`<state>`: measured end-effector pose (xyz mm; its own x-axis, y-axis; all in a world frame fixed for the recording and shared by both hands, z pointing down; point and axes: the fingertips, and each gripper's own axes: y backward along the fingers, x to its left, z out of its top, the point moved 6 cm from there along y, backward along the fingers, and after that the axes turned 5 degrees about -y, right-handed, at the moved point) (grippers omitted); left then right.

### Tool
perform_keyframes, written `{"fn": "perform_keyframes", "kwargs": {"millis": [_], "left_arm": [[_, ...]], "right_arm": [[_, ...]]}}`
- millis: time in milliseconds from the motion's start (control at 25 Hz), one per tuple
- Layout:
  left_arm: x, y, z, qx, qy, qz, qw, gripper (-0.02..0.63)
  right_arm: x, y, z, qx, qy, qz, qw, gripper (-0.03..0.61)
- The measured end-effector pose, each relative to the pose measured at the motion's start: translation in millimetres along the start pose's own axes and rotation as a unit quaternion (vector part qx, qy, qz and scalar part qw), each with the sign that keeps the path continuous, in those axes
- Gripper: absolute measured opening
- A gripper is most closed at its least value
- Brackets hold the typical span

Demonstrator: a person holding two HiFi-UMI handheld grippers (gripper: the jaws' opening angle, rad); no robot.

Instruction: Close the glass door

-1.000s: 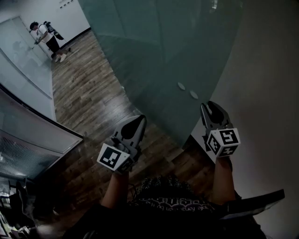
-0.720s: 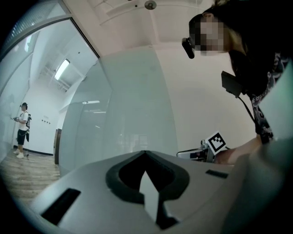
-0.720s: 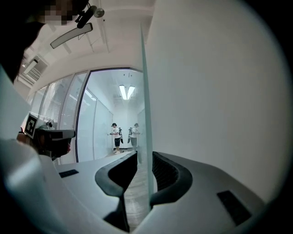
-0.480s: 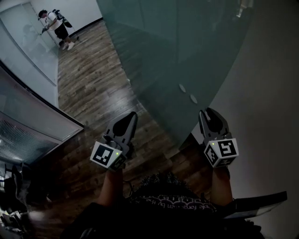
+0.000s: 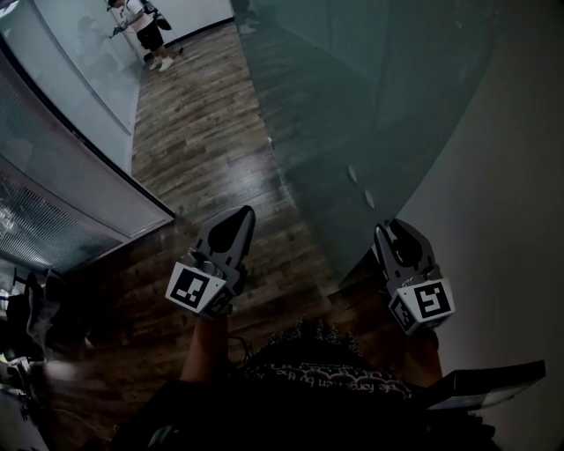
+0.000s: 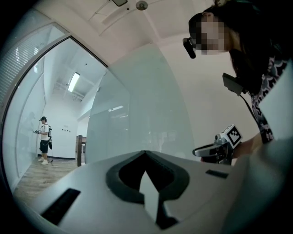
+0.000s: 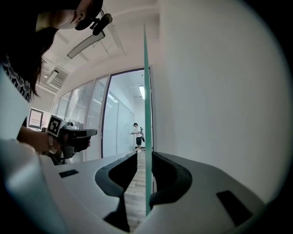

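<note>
The glass door point(image 5: 379, 97) is a tall teal frosted pane that stands open against the white wall point(image 5: 502, 220). My right gripper point(image 5: 389, 227) is level at the door's free edge. In the right gripper view the green glass edge point(image 7: 147, 91) runs upright between the jaws of the right gripper point(image 7: 145, 153). It lies against the right jaw, and floor shows in a gap by the left jaw. My left gripper point(image 5: 244, 211) hovers over the wooden floor point(image 5: 211, 132), apart from the door. The left gripper point(image 6: 144, 153) has its tips together and holds nothing.
Glass partition walls point(image 5: 62, 185) line the corridor's left side. A person point(image 5: 145, 22) stands far down the corridor beside them. Two round fittings point(image 5: 352, 174) sit low on the door pane. The white wall runs close along my right.
Both grippers have moved sideways with me, and the right one has stayed at the door's edge. The corridor now runs straighter up the head view, and the far person has slid to its top edge.
</note>
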<state>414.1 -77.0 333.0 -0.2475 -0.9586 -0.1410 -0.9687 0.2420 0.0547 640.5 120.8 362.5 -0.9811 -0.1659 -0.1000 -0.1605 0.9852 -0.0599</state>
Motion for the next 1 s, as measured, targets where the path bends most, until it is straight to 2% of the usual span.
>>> {"fn": "perform_keyframes", "kwargs": {"millis": [160,400,1000], "left_arm": [[14,18,1,0.007,-0.007,0.03,0.9995,0.002],[25,42,1,0.014,-0.014,0.063,0.9978,0.002],[53,93,8,0.013,-0.024,0.12,0.9923,0.002]], "right_arm": [[18,-9,-2,-0.002,-0.011,0.041,0.999,0.095],[45,-10,-3,0.002,-0.001,0.098,0.995,0.095],[111,-29,-4,0.006,0.009,0.184,0.983,0.095]]}}
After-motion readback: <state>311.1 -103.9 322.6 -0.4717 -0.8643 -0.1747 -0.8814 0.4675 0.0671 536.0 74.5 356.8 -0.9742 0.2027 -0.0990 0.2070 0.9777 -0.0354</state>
